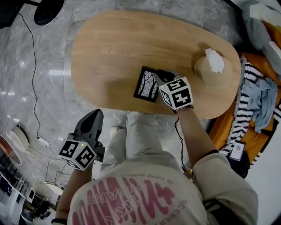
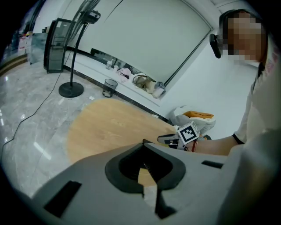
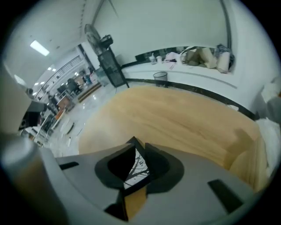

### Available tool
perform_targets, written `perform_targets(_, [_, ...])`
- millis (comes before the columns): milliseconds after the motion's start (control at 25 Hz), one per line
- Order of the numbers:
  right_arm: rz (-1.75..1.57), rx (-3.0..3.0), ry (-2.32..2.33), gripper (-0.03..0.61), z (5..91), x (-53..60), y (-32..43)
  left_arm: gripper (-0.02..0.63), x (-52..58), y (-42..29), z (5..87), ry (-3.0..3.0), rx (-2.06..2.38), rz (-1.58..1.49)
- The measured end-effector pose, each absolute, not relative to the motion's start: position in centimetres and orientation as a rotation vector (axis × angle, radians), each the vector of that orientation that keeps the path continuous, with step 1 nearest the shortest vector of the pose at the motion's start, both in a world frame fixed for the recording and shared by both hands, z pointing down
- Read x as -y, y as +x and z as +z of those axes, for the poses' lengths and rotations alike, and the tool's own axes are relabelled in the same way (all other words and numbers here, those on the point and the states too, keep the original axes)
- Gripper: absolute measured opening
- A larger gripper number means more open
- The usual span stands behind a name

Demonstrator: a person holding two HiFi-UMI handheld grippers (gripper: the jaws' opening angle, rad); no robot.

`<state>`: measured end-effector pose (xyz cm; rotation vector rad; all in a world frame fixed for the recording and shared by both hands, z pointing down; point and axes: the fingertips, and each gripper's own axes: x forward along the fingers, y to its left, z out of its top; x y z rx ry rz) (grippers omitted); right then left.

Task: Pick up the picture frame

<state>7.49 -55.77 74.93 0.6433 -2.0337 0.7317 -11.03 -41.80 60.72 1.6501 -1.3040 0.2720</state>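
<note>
The picture frame [image 1: 146, 84], black-edged with a bare-tree print, sits near the front edge of the oval wooden table [image 1: 109, 44]. My right gripper [image 1: 159, 74] hangs over the frame's right side, pointing steeply down. Its jaws stand slightly apart. In the right gripper view the frame [image 3: 137, 165] shows through the narrow gap of the right gripper [image 3: 139, 145], and no pad presses on it. My left gripper [image 1: 94, 113] hangs over the floor just off the table's front edge. It is shut and empty, and the left gripper [image 2: 144, 145] shows its tips meeting.
A tan woven hat [image 1: 213, 70] with a white tissue [image 1: 215, 60] on top sits at the table's right end. Striped clothes [image 1: 252, 94] lie on an orange seat to the right. A fan base [image 1: 48, 11] and a cable [image 1: 33, 79] are on the marble floor.
</note>
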Motion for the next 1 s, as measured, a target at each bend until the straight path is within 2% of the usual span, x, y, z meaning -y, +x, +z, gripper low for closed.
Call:
perform_targets(120, [0.619,2.008,0.487,0.078,76.8,56.2,7.0,0.003,42.0,-11.8,61.1,1.613,1.328,0.256])
perform_targets(240, [0.603,1.989,0.359,0.153,78.2,55.5,6.3,0.003,41.5,-11.8,61.9,1.585,1.332,0.258])
perform_targets(1000, [0.484,1.808,0.241,0.140,81.1,54.6,5.3,0.003,40.2,-11.8,62.3,1.562,1.320,0.224])
